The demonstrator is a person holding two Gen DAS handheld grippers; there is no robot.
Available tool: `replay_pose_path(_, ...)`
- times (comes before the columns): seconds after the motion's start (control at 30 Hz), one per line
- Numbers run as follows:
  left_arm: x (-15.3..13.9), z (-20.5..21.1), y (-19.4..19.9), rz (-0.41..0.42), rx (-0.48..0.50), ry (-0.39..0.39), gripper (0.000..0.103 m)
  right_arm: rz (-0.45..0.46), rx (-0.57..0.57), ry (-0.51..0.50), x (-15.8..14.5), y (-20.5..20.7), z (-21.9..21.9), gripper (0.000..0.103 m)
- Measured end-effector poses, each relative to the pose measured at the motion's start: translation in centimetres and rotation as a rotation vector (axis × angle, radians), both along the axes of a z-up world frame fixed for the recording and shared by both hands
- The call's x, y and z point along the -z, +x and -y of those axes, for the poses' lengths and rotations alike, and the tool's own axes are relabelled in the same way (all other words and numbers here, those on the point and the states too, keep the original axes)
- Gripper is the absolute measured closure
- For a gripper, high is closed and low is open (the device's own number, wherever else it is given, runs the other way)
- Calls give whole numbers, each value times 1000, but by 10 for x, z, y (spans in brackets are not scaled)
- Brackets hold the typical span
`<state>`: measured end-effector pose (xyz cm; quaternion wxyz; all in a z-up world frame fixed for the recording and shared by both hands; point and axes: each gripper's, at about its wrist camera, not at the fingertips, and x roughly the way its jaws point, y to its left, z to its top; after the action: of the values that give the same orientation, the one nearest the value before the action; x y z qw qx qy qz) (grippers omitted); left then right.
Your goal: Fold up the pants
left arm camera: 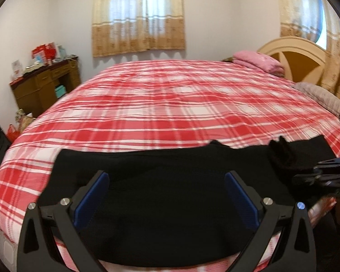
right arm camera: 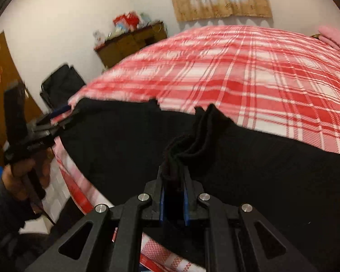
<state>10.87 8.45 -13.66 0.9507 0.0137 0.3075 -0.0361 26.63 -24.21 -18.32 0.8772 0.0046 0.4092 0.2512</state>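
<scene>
Black pants lie spread across the near edge of the red plaid bed. My left gripper is open, its blue pads wide apart just above the cloth, nothing between them. My right gripper is shut on a bunched fold of the pants, lifted a little off the flat part. In the left wrist view the right gripper is at the far right by that raised fold. In the right wrist view the left gripper is at the pants' left end.
A brown wooden desk with clutter stands left of the bed by the wall. A pink folded blanket and a grey pillow lie by the headboard. A dark chair stands beside the bed. The bed edge drops off right below the pants.
</scene>
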Motion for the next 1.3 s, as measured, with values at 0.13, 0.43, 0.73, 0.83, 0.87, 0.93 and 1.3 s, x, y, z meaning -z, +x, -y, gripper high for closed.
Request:
replay_pose_path(0.13,2,20,4,-38,63,-50,0,10,-41,-57,-2,-9,-7,76)
replay_pose_path(0.43,7,78,15,-105,223,-130,0,96,106,8,-45,-47,84,60)
replay_pose_path(0.73,18,138,43,-228,330,-191,23,128,481,205,-45,-49,193,57)
replay_pose_path(0.83,27,147,48,-267,343,-211,44,131,487,212,-44,-51,195,57)
replay_pose_path(0.87,29,149,49,-281,341,-217,53,130,490,214,-42,-50,196,57)
replay_pose_path(0.93,31,150,47,-287,338,-210,89,123,500,212,-39,-49,198,57)
replay_pose_path(1.3,19,123,43,-264,324,-270,90,108,557,202,-31,-51,210,56)
